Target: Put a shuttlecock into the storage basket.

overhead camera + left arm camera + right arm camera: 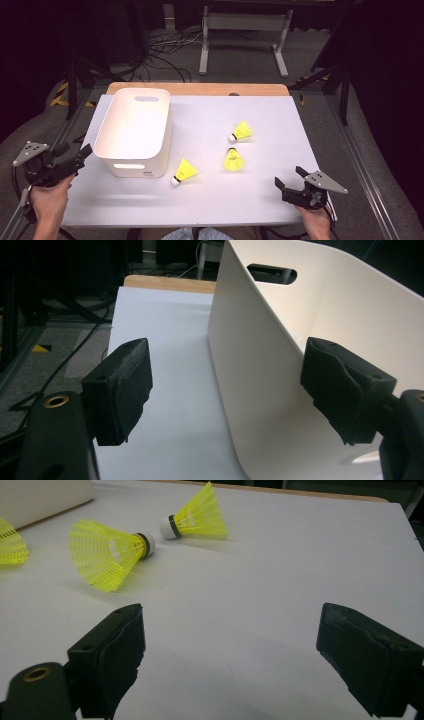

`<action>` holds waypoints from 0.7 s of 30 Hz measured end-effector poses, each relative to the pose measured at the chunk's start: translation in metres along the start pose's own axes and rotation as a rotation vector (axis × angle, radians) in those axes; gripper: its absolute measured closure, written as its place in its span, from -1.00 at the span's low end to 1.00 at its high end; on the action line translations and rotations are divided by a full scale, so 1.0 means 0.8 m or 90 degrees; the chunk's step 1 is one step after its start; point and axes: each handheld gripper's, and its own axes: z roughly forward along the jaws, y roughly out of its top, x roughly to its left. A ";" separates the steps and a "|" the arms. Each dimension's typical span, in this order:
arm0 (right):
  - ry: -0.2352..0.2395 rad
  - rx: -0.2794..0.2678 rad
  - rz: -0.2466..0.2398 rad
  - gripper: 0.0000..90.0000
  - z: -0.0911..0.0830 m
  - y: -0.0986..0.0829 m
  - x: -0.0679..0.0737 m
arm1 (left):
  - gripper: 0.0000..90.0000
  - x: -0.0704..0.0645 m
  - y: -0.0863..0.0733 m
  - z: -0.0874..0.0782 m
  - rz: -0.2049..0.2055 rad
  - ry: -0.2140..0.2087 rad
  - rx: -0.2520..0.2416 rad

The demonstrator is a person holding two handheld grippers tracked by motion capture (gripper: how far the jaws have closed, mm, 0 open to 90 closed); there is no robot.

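Three yellow shuttlecocks [239, 132] lie mid-table, right of the white bin [134, 131] at the left edge. Right gripper [290, 181] hangs unclenched near the front-right corner; left gripper [82, 153], also spread, sits beside the bin. Risk, approx.: a skirt grab probably crushes the feathers.

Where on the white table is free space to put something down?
Bare: the near strip between the left gripper and right gripper, and the table's far right. Crowded: around the white bin and three yellow shuttlecocks.
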 end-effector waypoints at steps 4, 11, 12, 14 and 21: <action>0.000 0.000 0.000 -0.72 0.000 0.000 0.000 | -0.49 -0.003 0.005 0.001 0.005 -0.001 0.005; 0.001 0.000 0.001 -0.72 0.000 0.000 0.000 | -0.48 -0.009 0.012 0.005 0.006 -0.013 0.002; 0.000 0.000 0.000 -0.72 0.000 0.000 0.000 | -0.48 -0.010 0.013 0.005 0.005 -0.014 0.002; 0.001 0.000 0.000 -0.72 0.000 0.000 0.000 | -0.48 -0.013 0.015 0.006 0.007 -0.019 0.002; 0.003 0.000 0.000 -0.72 0.000 0.000 0.000 | -0.42 -0.021 0.019 0.011 0.019 -0.032 0.016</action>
